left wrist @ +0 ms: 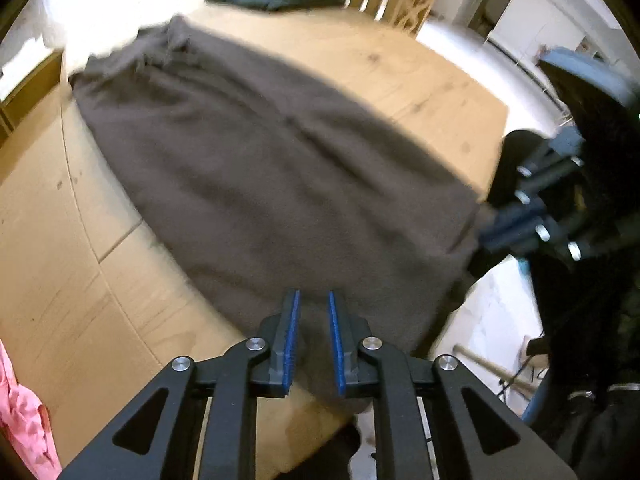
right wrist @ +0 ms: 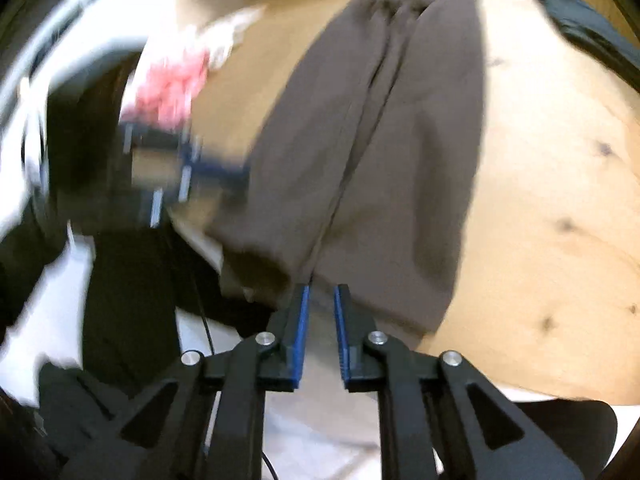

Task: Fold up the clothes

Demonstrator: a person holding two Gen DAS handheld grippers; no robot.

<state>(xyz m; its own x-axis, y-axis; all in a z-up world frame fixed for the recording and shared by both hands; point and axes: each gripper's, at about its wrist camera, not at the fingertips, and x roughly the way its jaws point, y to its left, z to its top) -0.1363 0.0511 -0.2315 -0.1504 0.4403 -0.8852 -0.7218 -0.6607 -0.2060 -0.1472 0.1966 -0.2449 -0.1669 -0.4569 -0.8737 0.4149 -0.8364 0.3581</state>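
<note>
Brown garment (left wrist: 256,168), soft and fleecy, lies long and flat across the pale wooden desk (left wrist: 420,72), a seam down its middle, its near end draped over the near edge. Left gripper (left wrist: 313,344) hangs over that hem, blue ribbed pads slightly parted, cloth between them, apparently not pinched. Right gripper (right wrist: 321,336), at the near right corner, is also parted, gripping nothing. Bare wood runs wide on both sides; pink cloth (left wrist: 20,412) sits at the left edge.

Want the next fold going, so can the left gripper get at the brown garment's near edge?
Probably yes: the left gripper sits right over the brown garment edge, with nothing in the way.
</note>
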